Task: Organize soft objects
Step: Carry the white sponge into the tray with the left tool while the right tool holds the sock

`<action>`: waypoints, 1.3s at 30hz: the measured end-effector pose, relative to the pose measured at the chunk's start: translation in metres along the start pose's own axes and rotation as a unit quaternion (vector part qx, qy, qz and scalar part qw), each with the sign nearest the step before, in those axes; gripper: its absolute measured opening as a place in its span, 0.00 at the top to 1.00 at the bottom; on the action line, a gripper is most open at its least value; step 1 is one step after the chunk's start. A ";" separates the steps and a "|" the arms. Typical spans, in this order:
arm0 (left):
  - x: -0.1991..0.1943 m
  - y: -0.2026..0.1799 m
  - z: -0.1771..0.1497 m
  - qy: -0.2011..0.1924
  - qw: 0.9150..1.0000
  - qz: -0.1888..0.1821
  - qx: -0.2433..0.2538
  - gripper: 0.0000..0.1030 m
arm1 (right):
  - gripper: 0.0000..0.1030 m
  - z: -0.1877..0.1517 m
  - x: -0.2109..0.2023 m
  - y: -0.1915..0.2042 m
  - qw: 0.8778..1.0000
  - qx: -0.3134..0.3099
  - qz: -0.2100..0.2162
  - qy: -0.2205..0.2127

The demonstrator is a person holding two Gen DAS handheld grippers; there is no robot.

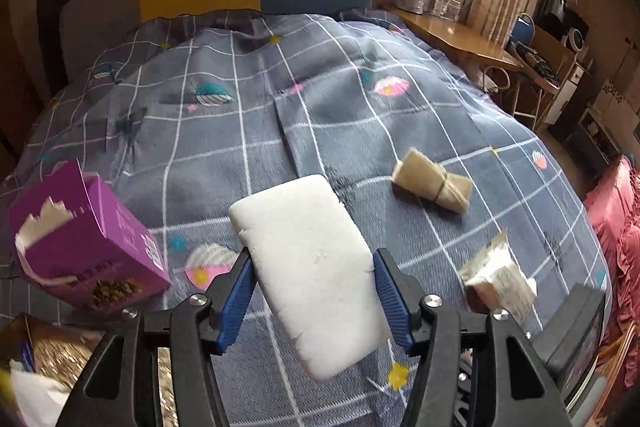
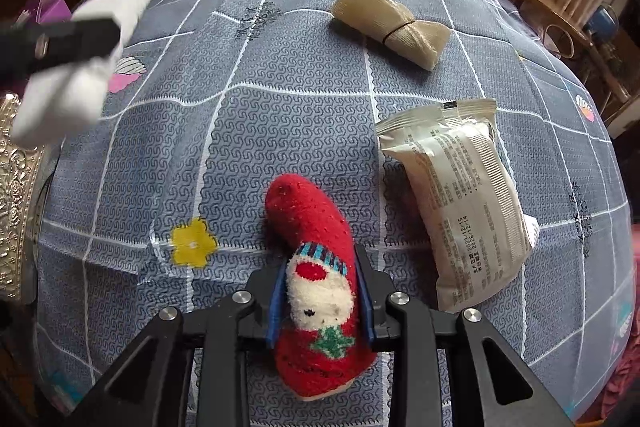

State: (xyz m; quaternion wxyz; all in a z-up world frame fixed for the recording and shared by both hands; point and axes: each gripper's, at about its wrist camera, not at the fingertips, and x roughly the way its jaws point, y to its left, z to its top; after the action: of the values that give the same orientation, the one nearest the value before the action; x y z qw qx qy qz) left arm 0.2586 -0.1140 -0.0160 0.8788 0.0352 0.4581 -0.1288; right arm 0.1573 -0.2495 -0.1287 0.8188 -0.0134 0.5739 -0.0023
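Nearest the lens in the left wrist view, the left hand-held gripper (image 1: 313,269) is clenched on a white foam block (image 1: 308,267), its blue pads pressing the block's two long sides; the block is lifted clear of the bed (image 1: 240,131) and tilts toward 11 o'clock. In the right wrist view the right hand-held gripper (image 2: 322,293) is clamped around a red Christmas sock (image 2: 316,267) with a snowman face, whose toe points to 12 o'clock and lies on the grey checked bed cover.

From the foam block in the left view, a purple box (image 1: 86,239) with a torn top sits at 9 o'clock, tipped on the cover. A tan cloth roll (image 1: 432,183) bound with a thin band lies at 2 o'clock, well apart from the block. A white printed packet (image 1: 500,279) lies at 3 o'clock, blurred in this view.

In the right view the same packet (image 2: 456,203) rests flat at 2 o'clock from the sock, just beside it but not touching. The cloth roll (image 2: 392,23) lies at 1 o'clock, farther up the bed. The foam block (image 2: 80,63) shows blurred at 10 o'clock, held by the left hand-held gripper (image 2: 60,41). A gold patterned surface (image 2: 16,195) sits at the 9 o'clock edge.
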 end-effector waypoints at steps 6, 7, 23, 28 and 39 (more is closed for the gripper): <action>-0.025 0.070 0.065 -0.030 0.997 0.063 -0.018 0.42 | 0.70 -0.002 0.002 0.005 1.000 -0.010 -0.004 -0.004; -0.030 0.086 0.071 -0.034 0.996 0.074 -0.025 0.42 | 0.70 -0.003 0.001 0.006 1.000 -0.011 -0.004 -0.004; -0.110 0.275 -0.036 -0.069 0.968 0.189 -0.147 0.42 | 0.69 -0.009 -0.005 0.026 0.999 -0.036 -0.023 -0.011; -0.135 0.268 -0.090 -0.099 0.967 0.185 -0.143 0.42 | 0.69 -0.013 -0.006 0.036 0.998 -0.050 -0.035 -0.017; -0.170 0.240 -0.164 -0.135 0.965 0.185 -0.127 0.42 | 0.69 -0.022 -0.014 0.049 0.996 -0.065 -0.050 -0.024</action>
State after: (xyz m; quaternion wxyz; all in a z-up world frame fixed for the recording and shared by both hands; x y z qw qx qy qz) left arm 0.0975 0.1800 0.0142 0.9384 -0.0100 0.3330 0.0914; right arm 0.1311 -0.2008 -0.1242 0.8285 -0.0959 0.5517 -0.0057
